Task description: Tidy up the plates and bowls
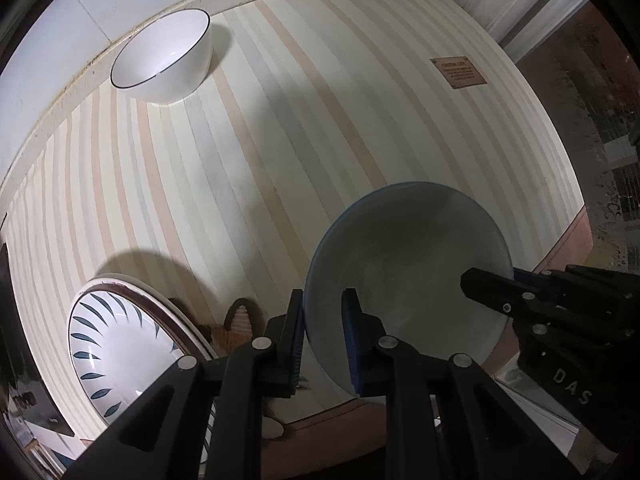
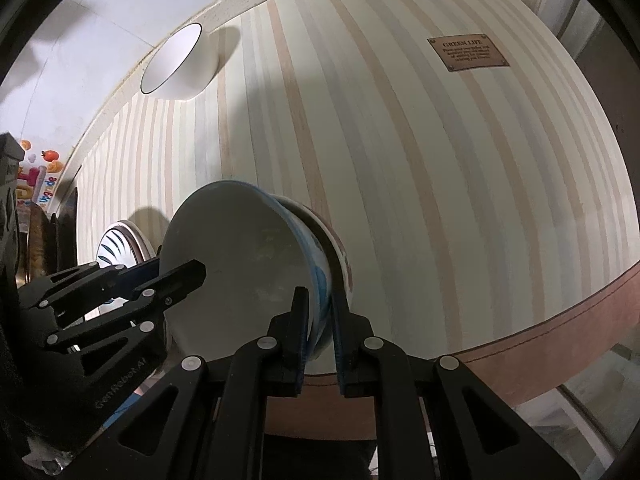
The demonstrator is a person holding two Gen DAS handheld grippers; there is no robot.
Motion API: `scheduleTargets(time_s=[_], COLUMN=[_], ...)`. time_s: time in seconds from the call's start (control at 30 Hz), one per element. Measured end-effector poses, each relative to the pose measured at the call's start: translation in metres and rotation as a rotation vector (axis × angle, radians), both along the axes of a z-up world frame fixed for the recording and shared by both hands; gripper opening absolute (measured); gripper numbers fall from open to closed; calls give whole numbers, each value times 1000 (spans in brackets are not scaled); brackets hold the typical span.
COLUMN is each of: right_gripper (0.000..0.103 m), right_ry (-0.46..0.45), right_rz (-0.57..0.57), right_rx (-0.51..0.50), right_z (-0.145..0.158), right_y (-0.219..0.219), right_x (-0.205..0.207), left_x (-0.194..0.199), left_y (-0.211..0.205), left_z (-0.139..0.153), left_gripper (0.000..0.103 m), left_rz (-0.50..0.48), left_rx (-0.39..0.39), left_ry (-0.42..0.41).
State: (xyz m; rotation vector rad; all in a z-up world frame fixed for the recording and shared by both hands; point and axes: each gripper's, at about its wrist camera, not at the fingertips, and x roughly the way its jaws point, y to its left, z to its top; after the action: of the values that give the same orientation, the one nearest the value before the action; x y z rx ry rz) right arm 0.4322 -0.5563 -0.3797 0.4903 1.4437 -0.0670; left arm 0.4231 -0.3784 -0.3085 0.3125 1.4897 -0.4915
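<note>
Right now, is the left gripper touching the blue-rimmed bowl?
Touching. The left wrist view shows the left gripper with its pads clamped on the blue-rimmed bowl rim.

Black tool (image 1: pixel 322 336) (blue pads, seemingly).

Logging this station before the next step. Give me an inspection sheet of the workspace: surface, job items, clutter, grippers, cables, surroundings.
Surface: striped tablecloth with a brown border and a sewn label.
Job's things: blue-rimmed bowl held by its rim on both sides, with another dish beneath it in the right wrist view; white bowl by the far edge; leaf-patterned plate at the near left.
Clutter: a small brown item beside the plate, unidentifiable.
Grippers: left gripper and right gripper both shut on the bowl's rim.
Cables: nothing seen.
Surroundings: pale wall; colourful packaging at left.
</note>
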Motion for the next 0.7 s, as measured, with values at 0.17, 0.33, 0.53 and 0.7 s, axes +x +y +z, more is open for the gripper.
scheduleTargets(time_s=[0.17, 0.33, 0.53, 0.7], right_gripper=[14, 16, 16, 16], right_ry=[5, 10, 23, 37], right_rz=[16, 37, 52, 64], right_rx=[-4, -25, -15, 3], right_z=[2, 5, 2, 2], right_y=[-2, -2, -5, -8], right_x=[3, 5, 9, 11], left_x=[-1, 0, 1, 4], left_y=[2, 0, -3, -1], left_z=[-3, -8, -11, -8], left_gripper=[16, 16, 16, 16], left_rz=[6, 17, 19, 33], left_rx=[1, -1, 3, -4], left_ry=[9, 25, 26, 29])
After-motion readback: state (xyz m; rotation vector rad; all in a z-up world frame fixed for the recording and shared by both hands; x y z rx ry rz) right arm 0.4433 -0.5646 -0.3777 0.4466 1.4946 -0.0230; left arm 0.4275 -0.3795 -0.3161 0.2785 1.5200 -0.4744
